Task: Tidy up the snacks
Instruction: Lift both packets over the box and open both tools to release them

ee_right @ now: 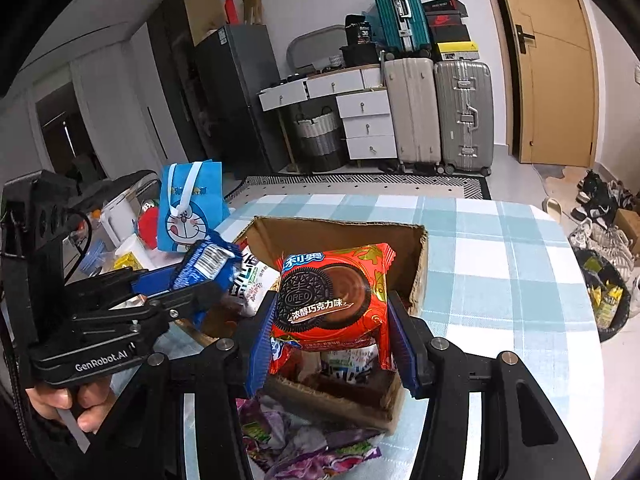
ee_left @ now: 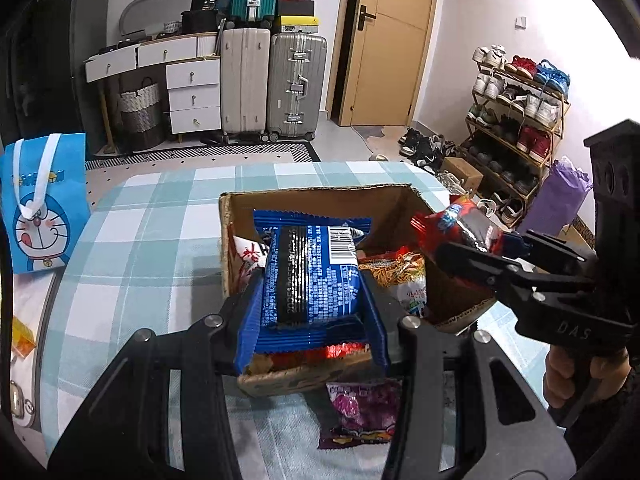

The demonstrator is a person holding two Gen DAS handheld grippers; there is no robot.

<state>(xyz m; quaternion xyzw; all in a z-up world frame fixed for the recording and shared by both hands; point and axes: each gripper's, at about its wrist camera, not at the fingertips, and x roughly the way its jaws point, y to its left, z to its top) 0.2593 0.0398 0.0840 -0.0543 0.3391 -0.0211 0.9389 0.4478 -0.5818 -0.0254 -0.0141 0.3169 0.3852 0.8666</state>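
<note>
Mid-task: both your grippers are loaded and over the box; loose packs remain on the table.

Several snacks already sit inside the cardboard box (ee_left: pixel 320 196): a white pack (ee_left: pixel 248 254) at its left, an orange-yellow pack (ee_left: pixel 396 270) at its right; purple packs (ee_right: pixel 308 440) lie on the checked tablecloth (ee_right: pixel 500 248) just in front of the box, so I'd judge it partly done; your left gripper (ee_left: pixel 310 300) is clamped on the blue pack (ee_left: pixel 310 272), barcode side up, held above the box's near half; your right gripper (ee_right: pixel 328 320) is clamped on the red Oreo pack (ee_right: pixel 332 300), label up, above the box's near edge; both point forward, roughly level, side by side; neither pack is released yet; likely next: lower and let go.
</note>
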